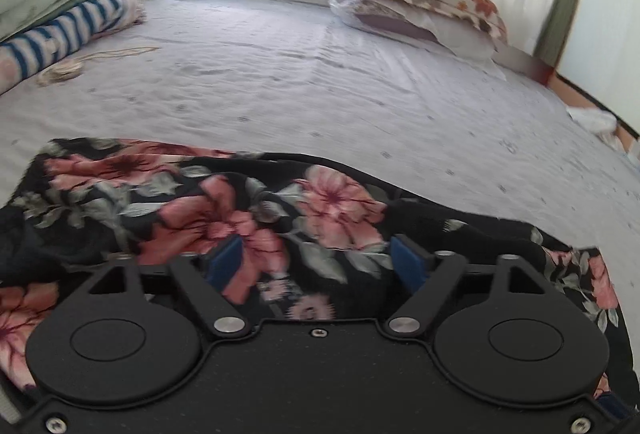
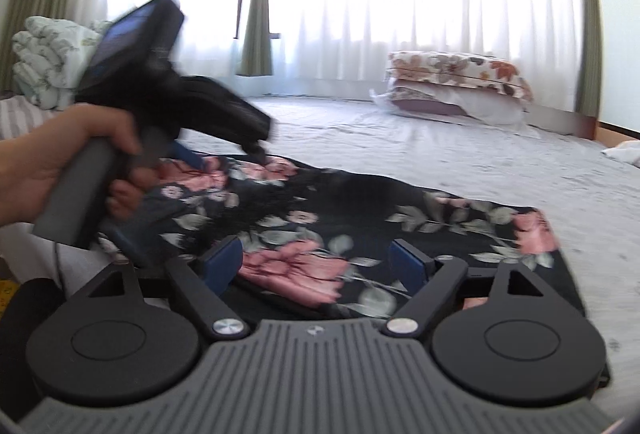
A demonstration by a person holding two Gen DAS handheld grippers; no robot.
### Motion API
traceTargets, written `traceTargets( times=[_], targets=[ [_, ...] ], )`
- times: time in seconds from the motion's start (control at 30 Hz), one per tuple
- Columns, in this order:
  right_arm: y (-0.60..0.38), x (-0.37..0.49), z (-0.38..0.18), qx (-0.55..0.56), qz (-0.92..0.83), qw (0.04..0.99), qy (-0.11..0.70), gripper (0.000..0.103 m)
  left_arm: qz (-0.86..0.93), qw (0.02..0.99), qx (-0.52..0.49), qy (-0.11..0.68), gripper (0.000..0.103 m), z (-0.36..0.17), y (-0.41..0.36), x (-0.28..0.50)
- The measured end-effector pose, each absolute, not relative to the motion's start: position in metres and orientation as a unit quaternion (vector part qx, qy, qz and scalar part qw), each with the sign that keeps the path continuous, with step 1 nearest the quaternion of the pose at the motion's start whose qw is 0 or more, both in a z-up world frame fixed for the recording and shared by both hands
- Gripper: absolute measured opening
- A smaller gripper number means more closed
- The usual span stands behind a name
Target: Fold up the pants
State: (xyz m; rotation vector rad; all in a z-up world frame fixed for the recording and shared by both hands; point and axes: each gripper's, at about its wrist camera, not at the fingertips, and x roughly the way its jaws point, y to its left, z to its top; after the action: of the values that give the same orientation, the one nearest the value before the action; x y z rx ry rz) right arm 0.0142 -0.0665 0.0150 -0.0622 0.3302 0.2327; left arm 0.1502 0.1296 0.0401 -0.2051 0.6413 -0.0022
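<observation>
**A:** Left wrist view first: the left gripper [image 1: 316, 260] is sitting with its jaws spread wide and nothing pinched, the blue pads [image 1: 226, 260] hanging just over the floral pants [image 1: 224, 201]. The pants are lying across the lower half of the frame on the grey bedsheet [image 1: 320, 81], bunched and rumpled toward the lower left. I'd judge a fold is laid and both ends are let go, so the job now is tidying before the next fold.

**B:** Then press those ridges flat instead of grabbing again. A fresh fold over lumps is going to come out crooked.

**A:** Right wrist view: the right gripper [image 2: 318, 260] is also standing open, empty, pads over a pink flower near the cloth's lower edge. The pants are running from centre left to the right of the frame, flatter on the right. At left, a hand [image 2: 60, 157] is holding the other gripper's handle above the heaped end; its jaws are too blurred there to read.

**B:** So match the edges on the flat side first, then take a low pinch at each outer corner, both layers together.
</observation>
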Motion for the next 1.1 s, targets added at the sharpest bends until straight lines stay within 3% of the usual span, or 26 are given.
traceTargets(
  times=[0.13, 0.23, 0.4, 0.63, 0.73, 0.77, 0.83, 0.87, 0.9, 0.93, 0.97, 1.1],
  targets=[
    [-0.093, 0.012, 0.012, -0.032, 0.065, 0.982, 0.172, 0.091, 0.064, 0.947, -0.133, 0.284, 0.100, 0.041, 0.173, 0.128],
    [-0.112, 0.013, 0.008, -0.028, 0.027, 0.982, 0.183, 0.091, 0.135, 0.947, -0.139, 0.255, 0.103, 0.040, 0.207, 0.111],
    [-0.130, 0.017, 0.003, -0.035, -0.019, 0.981, 0.188, 0.091, 0.255, 0.930, -0.160, 0.210, 0.103, 0.026, 0.260, 0.087],
    [-0.136, 0.021, 0.000, -0.050, -0.039, 0.979, 0.195, 0.091, 0.321, 0.884, -0.250, 0.230, 0.103, -0.005, 0.311, 0.082],
    [-0.135, 0.021, -0.001, -0.051, -0.037, 0.978, 0.197, 0.091, 0.314, 0.895, -0.229, 0.219, 0.101, -0.007, 0.307, 0.085],
    [-0.134, 0.021, -0.001, -0.051, -0.036, 0.978, 0.197, 0.091, 0.298, 0.899, -0.228, 0.224, 0.098, -0.007, 0.304, 0.086],
    [-0.133, 0.020, -0.001, -0.050, -0.034, 0.979, 0.196, 0.091, 0.269, 0.907, -0.232, 0.229, 0.068, -0.007, 0.300, 0.089],
    [-0.133, 0.020, -0.001, -0.050, -0.033, 0.979, 0.196, 0.091, 0.261, 0.907, -0.233, 0.232, 0.062, -0.006, 0.298, 0.091],
    [-0.133, 0.020, -0.001, -0.050, -0.031, 0.979, 0.196, 0.091, 0.266, 0.906, -0.231, 0.234, 0.046, -0.005, 0.295, 0.092],
    [-0.132, 0.019, -0.001, -0.050, -0.031, 0.979, 0.196, 0.091, 0.267, 0.905, -0.232, 0.236, 0.020, -0.004, 0.295, 0.093],
    [-0.133, 0.019, 0.000, -0.050, -0.030, 0.979, 0.195, 0.091, 0.258, 0.904, -0.241, 0.242, 0.008, -0.003, 0.294, 0.094],
    [-0.135, 0.015, 0.003, -0.046, -0.026, 0.980, 0.191, 0.091, 0.245, 0.913, -0.239, 0.221, 0.004, 0.015, 0.278, 0.088]
  ],
)
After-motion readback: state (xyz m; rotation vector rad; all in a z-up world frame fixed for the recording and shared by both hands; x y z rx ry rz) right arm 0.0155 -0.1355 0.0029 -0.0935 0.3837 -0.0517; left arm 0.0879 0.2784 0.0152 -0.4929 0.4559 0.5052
